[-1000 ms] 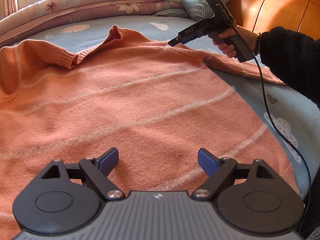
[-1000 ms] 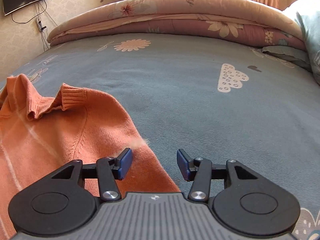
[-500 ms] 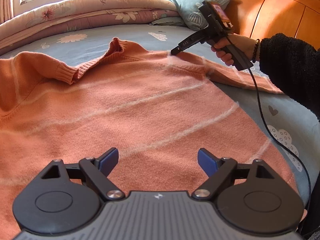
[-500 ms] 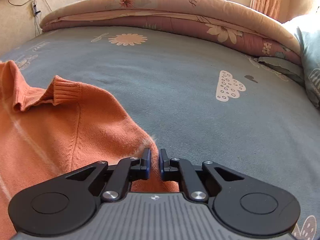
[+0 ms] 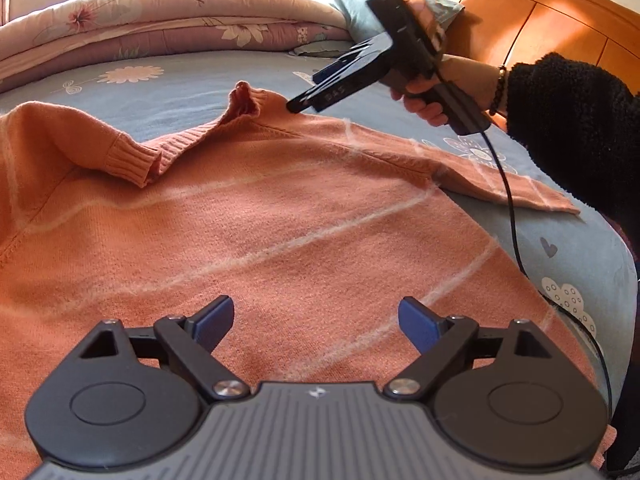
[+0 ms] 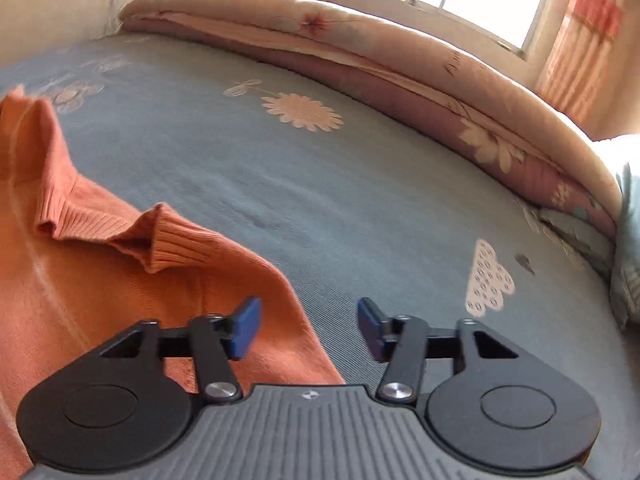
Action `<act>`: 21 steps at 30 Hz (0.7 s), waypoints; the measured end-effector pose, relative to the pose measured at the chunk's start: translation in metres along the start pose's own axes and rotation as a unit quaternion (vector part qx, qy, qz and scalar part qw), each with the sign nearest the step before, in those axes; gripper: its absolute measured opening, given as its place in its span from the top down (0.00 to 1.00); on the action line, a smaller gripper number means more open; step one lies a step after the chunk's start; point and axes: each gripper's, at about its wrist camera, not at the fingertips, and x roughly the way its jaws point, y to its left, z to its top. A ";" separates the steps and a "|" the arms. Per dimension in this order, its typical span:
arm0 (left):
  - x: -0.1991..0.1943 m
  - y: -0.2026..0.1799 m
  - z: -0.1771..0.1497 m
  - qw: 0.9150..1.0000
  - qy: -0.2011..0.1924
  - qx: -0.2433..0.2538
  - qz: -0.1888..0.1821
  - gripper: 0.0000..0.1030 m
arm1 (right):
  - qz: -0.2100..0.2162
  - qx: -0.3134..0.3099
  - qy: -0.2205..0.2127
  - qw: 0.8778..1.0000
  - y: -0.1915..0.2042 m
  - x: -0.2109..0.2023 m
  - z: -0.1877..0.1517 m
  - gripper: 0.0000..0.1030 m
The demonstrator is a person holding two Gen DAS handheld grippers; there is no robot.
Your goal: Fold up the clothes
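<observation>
An orange knit sweater [image 5: 280,208] with thin white stripes lies spread flat on the blue-grey bedsheet [image 5: 180,92]. Its ribbed collar [image 5: 244,100] stands up at the far side. My left gripper [image 5: 316,320] hovers over the sweater's body, jaws wide and still opening slightly, nothing between them. My right gripper [image 5: 308,94] is held just right of the collar, above the shoulder. In the right wrist view the right gripper [image 6: 308,328] has its jaws opening. The sweater [image 6: 100,280] has its shoulder edge below them, not pinched. The collar rib [image 6: 172,248] is just ahead to the left.
A folded floral quilt [image 5: 180,12] runs along the bed's far side, with a pillow [image 5: 352,8] and a wooden headboard [image 5: 540,28] at the right. A person's hand and black sleeve [image 5: 580,128] hold the right gripper. Its cable [image 5: 512,216] hangs over the sleeve of the sweater.
The right gripper shut at the sweater's shoulder edge half a second ago and has since opened. It has also rolled and moved toward the collar. The left gripper has shifted across the sweater.
</observation>
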 end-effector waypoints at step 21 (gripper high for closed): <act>-0.005 0.032 -0.017 0.998 -0.011 -0.045 -0.038 0.12 | 0.020 -0.080 0.033 0.996 0.044 0.052 0.048 0.78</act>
